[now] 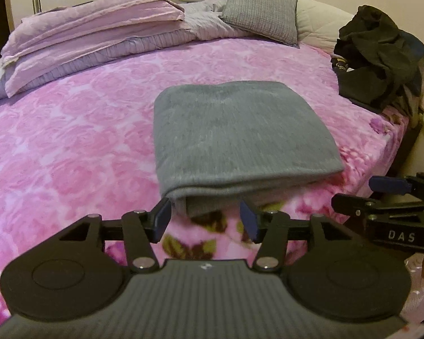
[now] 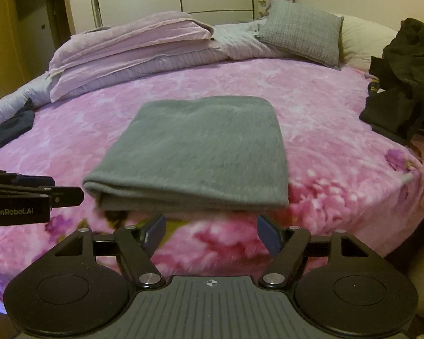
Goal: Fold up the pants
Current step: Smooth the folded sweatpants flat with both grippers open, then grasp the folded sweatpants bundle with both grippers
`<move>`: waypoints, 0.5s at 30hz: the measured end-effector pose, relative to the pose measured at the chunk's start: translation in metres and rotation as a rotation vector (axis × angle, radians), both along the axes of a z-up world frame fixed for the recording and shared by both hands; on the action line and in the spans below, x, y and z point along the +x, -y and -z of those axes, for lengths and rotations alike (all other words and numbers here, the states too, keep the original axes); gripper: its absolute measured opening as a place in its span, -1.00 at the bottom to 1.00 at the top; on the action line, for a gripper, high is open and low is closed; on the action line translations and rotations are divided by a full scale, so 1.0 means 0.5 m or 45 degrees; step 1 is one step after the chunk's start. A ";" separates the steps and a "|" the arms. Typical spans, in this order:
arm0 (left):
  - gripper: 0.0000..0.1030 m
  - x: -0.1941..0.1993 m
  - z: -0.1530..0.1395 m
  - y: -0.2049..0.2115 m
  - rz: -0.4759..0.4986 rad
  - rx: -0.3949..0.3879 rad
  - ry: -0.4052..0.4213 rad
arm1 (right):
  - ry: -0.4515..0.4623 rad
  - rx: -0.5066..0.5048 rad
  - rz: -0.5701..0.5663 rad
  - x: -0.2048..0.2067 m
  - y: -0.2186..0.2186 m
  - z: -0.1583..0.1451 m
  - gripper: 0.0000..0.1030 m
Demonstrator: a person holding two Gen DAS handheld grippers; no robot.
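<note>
Grey pants folded into flat rectangle, lying on pink floral bedspread near its front edge; left gripper jaws spread, nothing between them (pads just short of fold); right gripper jaws spread wide, empty; dark clothes pile at right.

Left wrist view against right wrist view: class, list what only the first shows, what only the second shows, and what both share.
Only the left wrist view shows the right tool from the side, at the right edge.

Only the right wrist view shows the dark blue garment at the left of the bed, a doorway, and the left tool from the side.

Both share the folded grey pants on the pink blanket, the lilac bedding stack, the grey pillow, and the heap of dark clothes. In each, the tool's open jaws hold nothing.
</note>
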State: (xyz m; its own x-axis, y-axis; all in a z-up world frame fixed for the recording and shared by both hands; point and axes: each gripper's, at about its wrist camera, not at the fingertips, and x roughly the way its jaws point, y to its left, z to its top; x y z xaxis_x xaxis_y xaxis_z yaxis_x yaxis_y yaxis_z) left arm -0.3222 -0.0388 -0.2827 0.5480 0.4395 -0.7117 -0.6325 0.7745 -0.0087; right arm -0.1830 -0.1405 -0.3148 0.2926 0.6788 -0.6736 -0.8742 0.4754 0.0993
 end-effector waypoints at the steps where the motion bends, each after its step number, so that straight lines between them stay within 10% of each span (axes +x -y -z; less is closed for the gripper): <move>1: 0.03 -0.008 -0.004 0.007 0.000 0.006 0.001 | 0.001 0.005 0.004 -0.008 0.008 -0.008 0.35; 15: 0.20 -0.101 -0.043 0.103 0.028 0.055 0.037 | 0.081 0.032 -0.002 -0.103 0.088 -0.051 0.38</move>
